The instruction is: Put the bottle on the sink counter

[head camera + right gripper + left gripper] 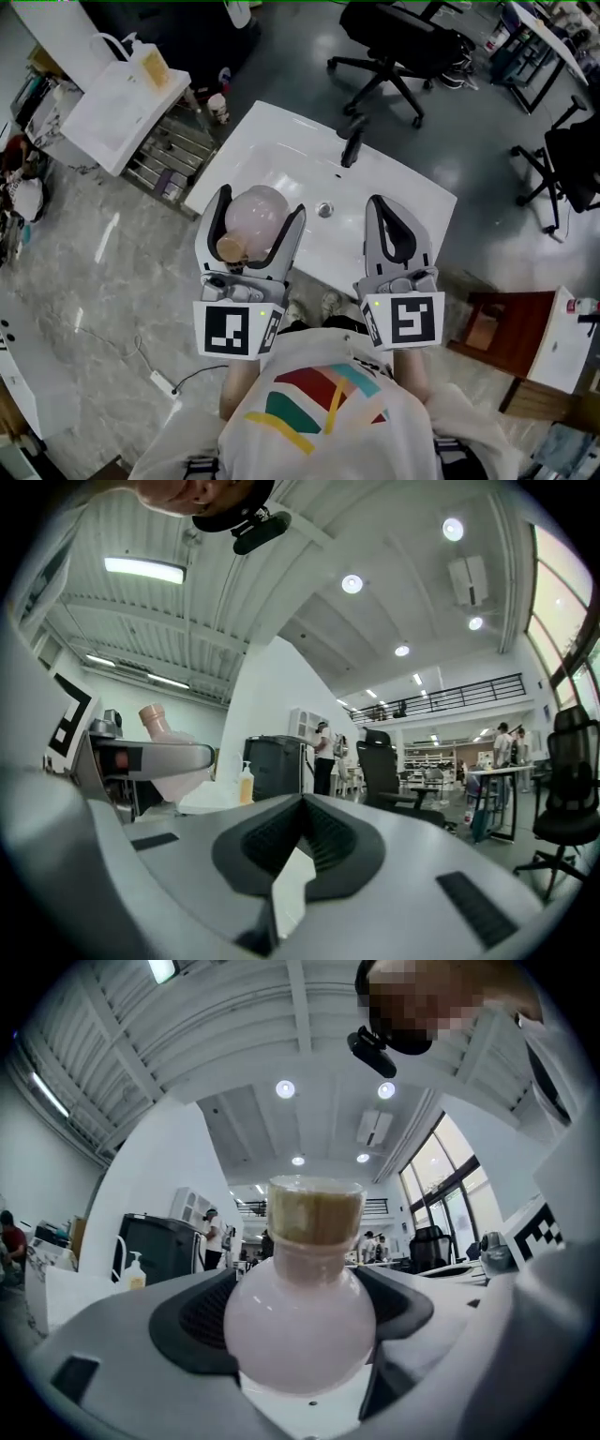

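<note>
A round pale-pink bottle [255, 216] with a tan cap [230, 247] is held in my left gripper [262, 202], which is shut on its body. In the left gripper view the bottle [300, 1330] fills the space between the dark pads, cap [314, 1211] pointing up. It hangs above the front left of the white sink counter [417, 195], over the basin with its black faucet [352, 145] and drain [325, 210]. My right gripper [386, 208] hovers over the sink's front right, shut with nothing in it [302, 803]. The right gripper view shows the bottle [173, 766] at far left.
A white cabinet [117, 112] with a soap dispenser [150, 64] stands to the left of the sink. Black office chairs [398, 47] [572, 164] are behind and to the right. A brown wooden stand [497, 333] is at the right. A power strip [161, 382] lies on the floor.
</note>
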{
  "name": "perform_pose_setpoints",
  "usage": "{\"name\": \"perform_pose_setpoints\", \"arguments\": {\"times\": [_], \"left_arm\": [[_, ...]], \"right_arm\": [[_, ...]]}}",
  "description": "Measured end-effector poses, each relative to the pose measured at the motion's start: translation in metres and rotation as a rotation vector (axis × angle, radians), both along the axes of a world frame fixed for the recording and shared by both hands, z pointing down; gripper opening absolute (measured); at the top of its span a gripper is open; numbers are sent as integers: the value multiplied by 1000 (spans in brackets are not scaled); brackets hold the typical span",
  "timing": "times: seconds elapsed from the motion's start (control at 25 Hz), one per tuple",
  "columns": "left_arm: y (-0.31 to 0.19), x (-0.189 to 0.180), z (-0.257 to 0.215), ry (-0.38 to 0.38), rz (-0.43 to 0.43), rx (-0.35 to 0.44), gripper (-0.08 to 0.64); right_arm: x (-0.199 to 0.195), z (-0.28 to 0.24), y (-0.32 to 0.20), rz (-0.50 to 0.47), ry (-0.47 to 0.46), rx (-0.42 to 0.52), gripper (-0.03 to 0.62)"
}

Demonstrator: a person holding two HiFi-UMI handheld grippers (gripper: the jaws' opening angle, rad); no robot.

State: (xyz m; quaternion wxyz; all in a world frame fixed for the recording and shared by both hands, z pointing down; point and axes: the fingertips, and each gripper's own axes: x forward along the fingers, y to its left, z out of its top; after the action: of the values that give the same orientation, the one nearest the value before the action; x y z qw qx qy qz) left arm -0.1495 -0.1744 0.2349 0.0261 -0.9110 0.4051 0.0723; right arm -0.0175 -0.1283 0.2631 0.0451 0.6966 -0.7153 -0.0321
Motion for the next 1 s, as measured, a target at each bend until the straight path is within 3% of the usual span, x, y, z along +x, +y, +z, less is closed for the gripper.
{"name": "perform_pose_setpoints", "arguments": {"times": [0.24,0.52,1.0], "left_arm": [[13,71,2,-14,164,-13,388],[39,132,6,-51,328,-35,388],[73,195,11,-91,467,-7,388]], "right_arm": [[62,0,36,167,2,1,12],[105,-3,74,316,-12,17,12],[145,9,100,380,-45,6,12]]}}
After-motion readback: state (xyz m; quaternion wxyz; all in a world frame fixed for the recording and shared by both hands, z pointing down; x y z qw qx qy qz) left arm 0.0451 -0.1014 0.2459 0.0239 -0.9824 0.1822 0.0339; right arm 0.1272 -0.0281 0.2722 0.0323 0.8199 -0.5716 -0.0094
